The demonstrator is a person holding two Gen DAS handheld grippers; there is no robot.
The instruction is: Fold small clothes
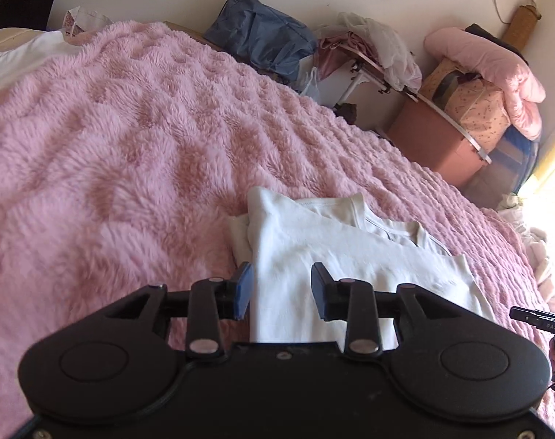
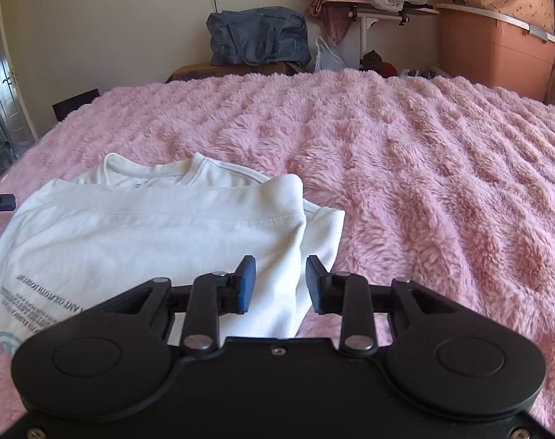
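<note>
I see a white shirt with small grey letters and a bit of light blue print. It lies on a fluffy pink blanket — bumpy stripes all over. My gripper is black, with blue pads.

Pink blanket is left unobstructed beyond the white shirt — clutter (blue bag, storage bin) is confined to the far wall.
</note>
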